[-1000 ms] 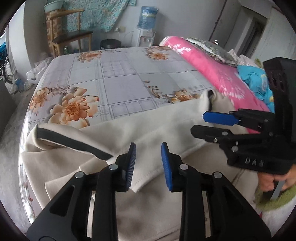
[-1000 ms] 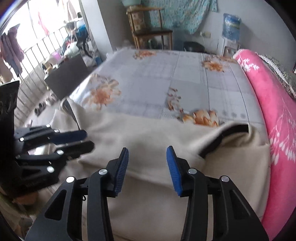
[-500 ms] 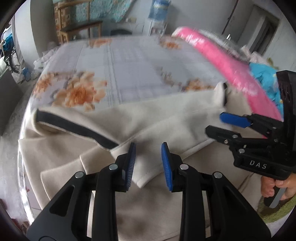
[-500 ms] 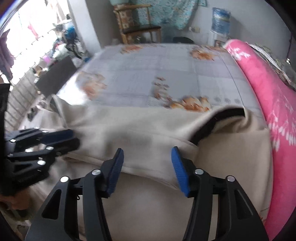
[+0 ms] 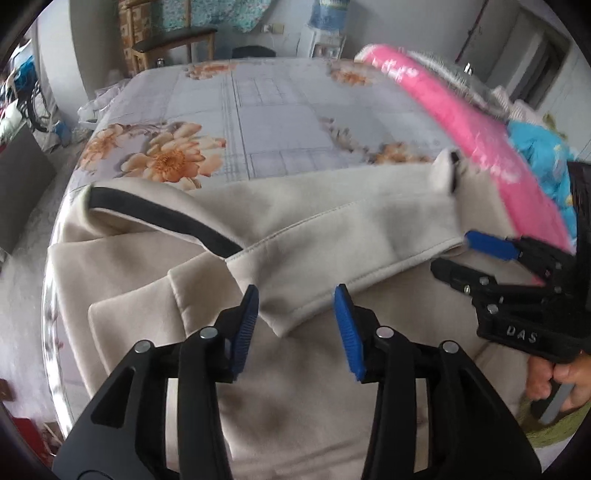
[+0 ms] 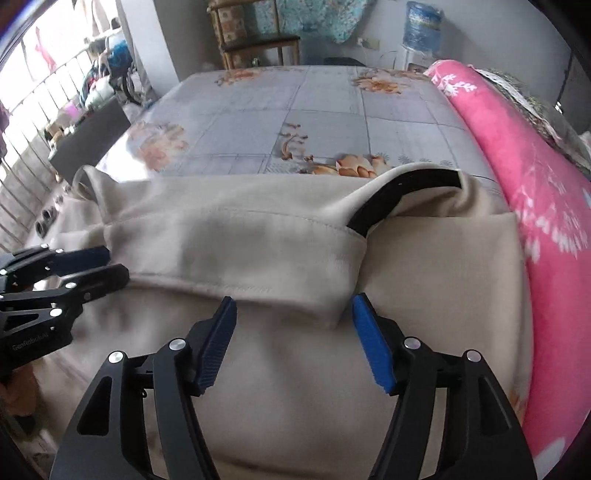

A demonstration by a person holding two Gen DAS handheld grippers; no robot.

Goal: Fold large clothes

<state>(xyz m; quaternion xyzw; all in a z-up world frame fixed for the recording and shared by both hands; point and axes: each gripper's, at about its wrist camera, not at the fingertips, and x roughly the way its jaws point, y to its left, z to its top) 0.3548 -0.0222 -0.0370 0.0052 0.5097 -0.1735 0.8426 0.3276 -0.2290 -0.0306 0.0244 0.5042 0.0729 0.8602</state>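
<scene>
A large beige garment [image 5: 332, 221] with black trim [image 5: 159, 218] lies on the flowered bed sheet [image 5: 280, 110]. Its upper part is folded toward me, and the hem runs across both views. My left gripper [image 5: 295, 325] has opening jaws; the fold's left corner lies loose between the pads, not pressed. In the right wrist view the garment [image 6: 240, 229] shows a black band [image 6: 402, 192] at its right end. The right gripper [image 6: 295, 332] also has opening jaws, with the fold's right corner between its pads, untouched. Each gripper shows in the other's view: right gripper [image 5: 480, 258], left gripper [image 6: 96, 266].
A pink blanket [image 6: 535, 184] runs along the bed's right side, with blue cloth [image 5: 539, 162] behind it. A wooden chair [image 5: 173, 40] and a water dispenser [image 6: 421, 22] stand past the far end. A person's hand [image 5: 554, 376] holds the right gripper's handle.
Both grippers' jaws have spread wider, the right one steadily and the left one in the last half second. Both have shifted a little over the folded hem, which lies on the garment.
</scene>
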